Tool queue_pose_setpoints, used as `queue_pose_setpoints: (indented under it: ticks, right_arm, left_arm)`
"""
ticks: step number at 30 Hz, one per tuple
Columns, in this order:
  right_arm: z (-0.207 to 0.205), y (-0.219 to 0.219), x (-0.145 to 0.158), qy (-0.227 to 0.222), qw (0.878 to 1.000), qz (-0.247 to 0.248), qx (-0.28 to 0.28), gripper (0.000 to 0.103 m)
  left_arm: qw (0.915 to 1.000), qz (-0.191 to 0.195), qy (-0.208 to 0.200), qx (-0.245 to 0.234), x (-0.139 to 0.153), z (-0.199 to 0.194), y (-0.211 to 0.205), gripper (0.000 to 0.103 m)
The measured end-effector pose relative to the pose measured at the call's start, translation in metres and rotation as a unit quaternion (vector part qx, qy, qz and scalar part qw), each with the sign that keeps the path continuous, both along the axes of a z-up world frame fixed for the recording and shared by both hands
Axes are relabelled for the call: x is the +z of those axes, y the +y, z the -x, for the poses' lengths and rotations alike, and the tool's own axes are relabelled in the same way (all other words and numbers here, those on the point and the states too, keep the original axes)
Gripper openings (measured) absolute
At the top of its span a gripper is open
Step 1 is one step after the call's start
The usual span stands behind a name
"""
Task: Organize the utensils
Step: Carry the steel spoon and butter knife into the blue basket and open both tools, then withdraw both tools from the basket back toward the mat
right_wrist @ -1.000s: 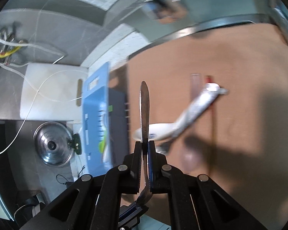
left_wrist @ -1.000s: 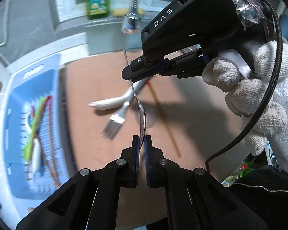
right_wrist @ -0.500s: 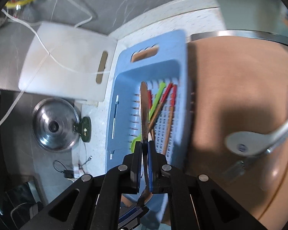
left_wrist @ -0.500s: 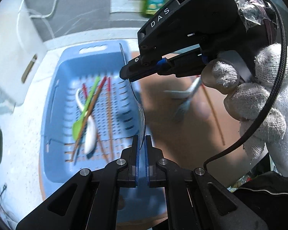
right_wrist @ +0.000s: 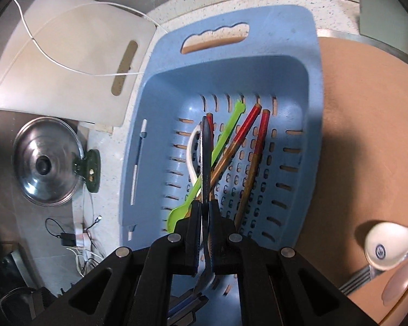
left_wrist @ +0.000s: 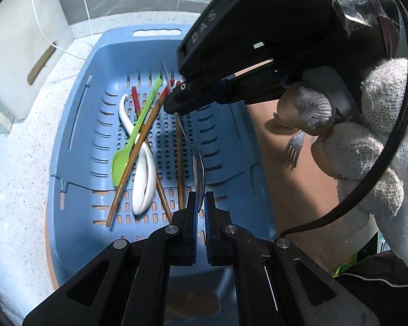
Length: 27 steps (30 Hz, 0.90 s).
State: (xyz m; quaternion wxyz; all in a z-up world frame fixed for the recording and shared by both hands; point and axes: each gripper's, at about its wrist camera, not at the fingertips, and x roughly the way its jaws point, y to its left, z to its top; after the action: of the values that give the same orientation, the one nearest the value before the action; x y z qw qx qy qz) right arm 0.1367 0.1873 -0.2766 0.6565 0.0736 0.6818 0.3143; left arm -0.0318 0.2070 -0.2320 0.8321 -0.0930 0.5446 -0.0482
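A metal spoon (left_wrist: 198, 168) hangs over the blue basket (left_wrist: 76, 103), held at both ends. My left gripper (left_wrist: 201, 203) is shut on its bowl. My right gripper (left_wrist: 174, 103), in a gloved hand, is shut on its handle further up. In the right wrist view the handle (right_wrist: 206, 146) sticks out ahead of the right gripper (right_wrist: 205, 212), above the basket (right_wrist: 285, 27). Inside the basket lie a green spoon (left_wrist: 122, 160), a white ceramic spoon (left_wrist: 144, 179) and several red-tipped chopsticks (right_wrist: 258, 141).
On the brown mat (right_wrist: 367, 135) to the right of the basket lie a fork (left_wrist: 292, 149), a white ceramic spoon (right_wrist: 383, 247) and a pale pink spoon (right_wrist: 399, 279). A white cutting board (right_wrist: 68, 62) with a cable and a steel pot lid (right_wrist: 46, 163) sit left of the basket.
Both grippers carried the metal spoon leftward from above the brown mat to above the blue basket and sank lower. Both grips stayed shut.
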Motion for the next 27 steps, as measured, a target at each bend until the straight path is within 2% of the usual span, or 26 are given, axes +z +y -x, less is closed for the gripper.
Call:
queue_pose_setpoints:
  ticks: [9, 18, 22, 24, 26, 27]
  right_arm:
    - [-0.003, 0.014, -0.006, -0.006, 1.000, 0.013, 0.022, 0.003]
    - [0.001, -0.002, 0.021, -0.039, 0.999, -0.010, 0.037, 0.005]
    - [0.006, -0.029, 0.041, -0.077, 0.996, -0.018, 0.034, 0.019]
    - [0.008, -0.056, 0.056, -0.111, 0.993, -0.026, 0.020, 0.024]
    - [0.009, -0.086, 0.071, -0.142, 0.989, -0.038, 0.003, 0.037]
    - [0.010, -0.096, 0.075, -0.153, 0.987, -0.042, -0.003, 0.041]
  left_arm:
    - [0.9999, -0.001, 0.009, 0.005, -0.013, -0.009, 0.005, 0.003]
    - [0.9998, 0.003, 0.003, 0.020, -0.006, -0.005, 0.015, 0.003]
    - [0.9998, 0.001, -0.009, 0.018, 0.007, -0.007, 0.012, 0.003]
    - [0.9998, -0.001, -0.016, 0.012, 0.014, -0.009, 0.008, 0.004]
    - [0.9997, -0.004, -0.023, 0.003, 0.020, -0.014, 0.000, 0.004]
    - [0.9997, -0.004, -0.026, -0.001, 0.023, -0.014, -0.003, 0.004]
